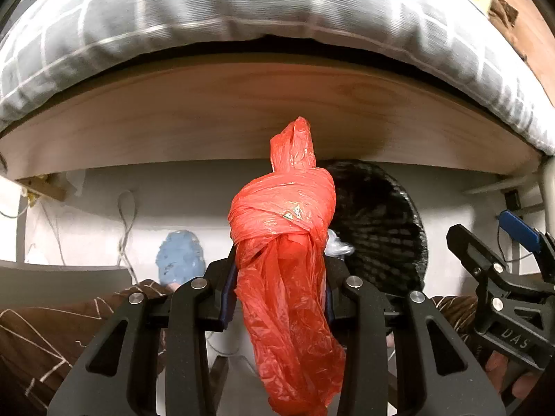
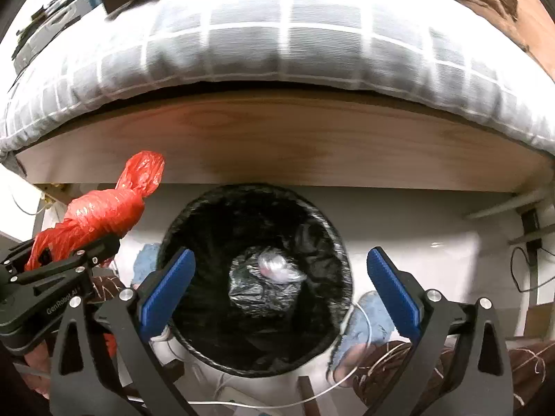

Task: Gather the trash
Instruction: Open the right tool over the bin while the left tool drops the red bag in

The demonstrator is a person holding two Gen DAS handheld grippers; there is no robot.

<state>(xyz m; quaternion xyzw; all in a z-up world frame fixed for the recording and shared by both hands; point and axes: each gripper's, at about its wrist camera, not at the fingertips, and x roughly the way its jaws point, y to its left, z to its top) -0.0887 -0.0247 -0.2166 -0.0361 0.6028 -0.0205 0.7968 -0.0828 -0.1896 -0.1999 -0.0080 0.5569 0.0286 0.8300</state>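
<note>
Bedside floor, pale and cluttered with white cables, under a wooden bed rail (image 1: 242, 118) topped by a grey checked mattress cover (image 1: 242, 7).

Left wrist view: left gripper (image 1: 281, 287) points steeply down, jaws narrowed and clamped on a knotted red plastic bag (image 1: 282, 215). The knot stands above the pads; the loose tail hangs back toward the camera between the gripper's arms. Behind and to the right of the bag, part of a round bin with a black liner (image 1: 381, 228) shows, its mouth toward the camera. A blue slipper (image 1: 180, 256) lies on the floor to the left. Brown patterned fabric (image 1: 34, 332) fills the lower left corner. At the right edge the right gripper's frame is visible, with one blue pad raised.

Right wrist view: right gripper (image 2: 281, 291) also points steeply down, directly above the bin (image 2: 255, 277). Its blue pads (image 2: 166, 291) stand wide apart with nothing between them. Inside the bin, on crumpled black liner, sits a small clear plastic wad (image 2: 277, 267). At far left the left gripper (image 2: 52, 260) holds the red bag (image 2: 107, 208) beside the bin rim, outside the opening, knot end tilted up to the right. A hand shows below that gripper, partly hidden.
</note>
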